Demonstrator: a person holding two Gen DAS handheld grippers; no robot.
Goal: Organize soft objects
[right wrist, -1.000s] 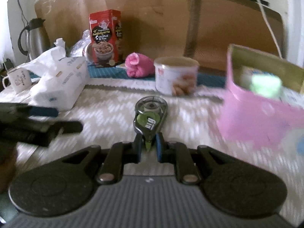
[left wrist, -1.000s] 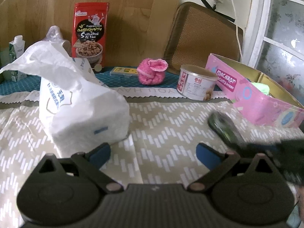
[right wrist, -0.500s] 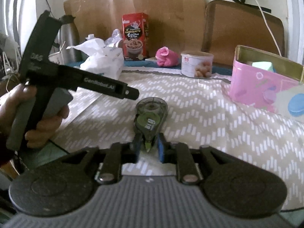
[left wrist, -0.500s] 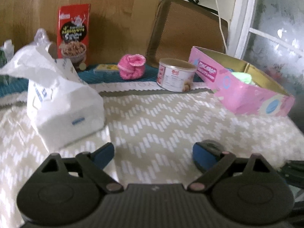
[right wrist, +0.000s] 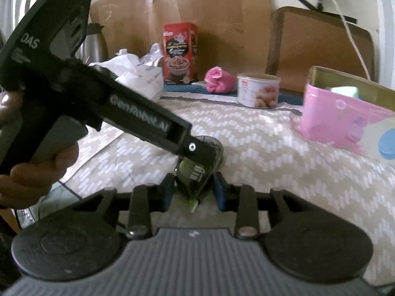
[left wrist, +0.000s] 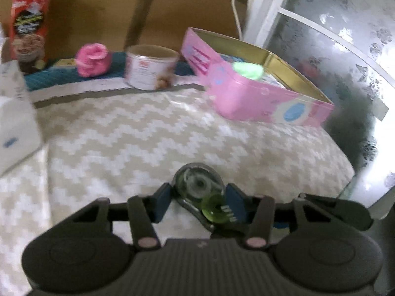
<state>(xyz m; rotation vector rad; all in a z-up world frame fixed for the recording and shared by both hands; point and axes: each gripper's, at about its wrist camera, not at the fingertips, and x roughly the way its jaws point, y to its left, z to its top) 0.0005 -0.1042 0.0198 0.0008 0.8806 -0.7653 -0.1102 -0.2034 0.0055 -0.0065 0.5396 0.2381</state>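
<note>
A clear and green correction tape [left wrist: 197, 185] lies on the zigzag cloth, near the front. My left gripper [left wrist: 197, 202] is closing on it, with the blue pads against the sides of its round body. In the right wrist view a left finger [right wrist: 197, 148] covers the top of the correction tape [right wrist: 197, 175]. The tape's pointed tip sits between the pads of my right gripper [right wrist: 194, 191], which stand open and clear of it. A pink fluffy ball [left wrist: 92, 59] rests at the back. An open pink tin [left wrist: 259, 96] holds a pale green item [left wrist: 248, 70].
A white tissue pack [left wrist: 14, 113] stands at the left. A round can [left wrist: 150, 67] and a red box [left wrist: 29, 37] are at the back. A hand [right wrist: 37, 172] holds the left tool. The table edge [left wrist: 345, 190] and a window are close on the right.
The left gripper swung right over the correction tape and its jaws narrowed around it. The right gripper let go of the tape's tip and now stands open around it.
</note>
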